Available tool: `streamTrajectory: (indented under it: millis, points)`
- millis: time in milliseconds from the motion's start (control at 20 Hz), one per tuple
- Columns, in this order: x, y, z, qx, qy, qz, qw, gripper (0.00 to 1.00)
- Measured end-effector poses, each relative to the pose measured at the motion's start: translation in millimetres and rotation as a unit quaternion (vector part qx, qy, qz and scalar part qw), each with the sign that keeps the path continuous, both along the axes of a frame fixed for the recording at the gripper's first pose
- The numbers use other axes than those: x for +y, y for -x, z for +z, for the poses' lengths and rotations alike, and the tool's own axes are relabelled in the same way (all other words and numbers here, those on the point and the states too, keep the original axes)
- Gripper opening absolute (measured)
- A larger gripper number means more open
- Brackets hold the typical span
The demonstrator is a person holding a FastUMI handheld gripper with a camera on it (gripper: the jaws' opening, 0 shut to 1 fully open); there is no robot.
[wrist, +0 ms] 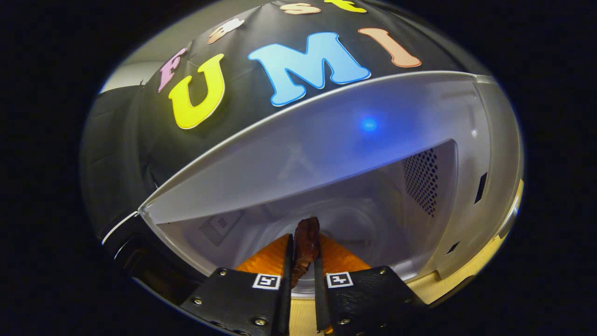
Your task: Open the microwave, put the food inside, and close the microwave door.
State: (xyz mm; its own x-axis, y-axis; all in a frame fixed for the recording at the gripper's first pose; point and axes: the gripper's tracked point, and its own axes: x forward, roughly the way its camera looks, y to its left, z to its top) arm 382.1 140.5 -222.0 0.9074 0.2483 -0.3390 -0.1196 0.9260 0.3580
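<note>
Now the tongs [304,268] are nearly closed, both fingers grasping the brown food [305,245] just inside the open microwave [326,140].

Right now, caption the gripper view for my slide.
Tongs shut on a brown food piece, reaching into the open microwave.

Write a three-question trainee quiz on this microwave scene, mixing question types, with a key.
1. True or false: the microwave door is shut.
2. What does the gripper hold? A) cup B) brown food C) nothing
3. Fill in: the perforated vent sits on the cavity's ____ wall.

Key: 1 false, the cavity is open ahead. 2 B, the jaws press on the food from both sides, over an orange plate. 3 right.
</note>
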Motion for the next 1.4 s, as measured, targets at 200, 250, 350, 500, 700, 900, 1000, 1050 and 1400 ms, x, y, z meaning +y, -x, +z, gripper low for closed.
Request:
streamTrajectory:
  millis: [200,250,350,500,700,900,1000,1050,1400]
  points:
    - [-20,1,-21,0.019,0.076,-0.02,0.997,0.74]
    - [-20,-2,-22,0.015,0.091,-0.021,0.995,0.94]
    - [-23,-4,-15,-0.001,0.13,-0.029,0.991,0.94]
    - [-22,-5,3,-0.038,0.187,-0.021,0.981,0.94]
    - [-26,-8,28,-0.09,0.249,-0.031,0.964,0.94]
    - [-22,-3,50,-0.11,0.238,-0.029,0.965,0.94]
    - [-21,6,55,-0.103,0.226,-0.022,0.968,0.94]
    - [-20,13,58,-0.1,0.22,-0.015,0.97,0.94]
    - [-9,89,97,-0.105,0.18,0.021,0.978,0.95]
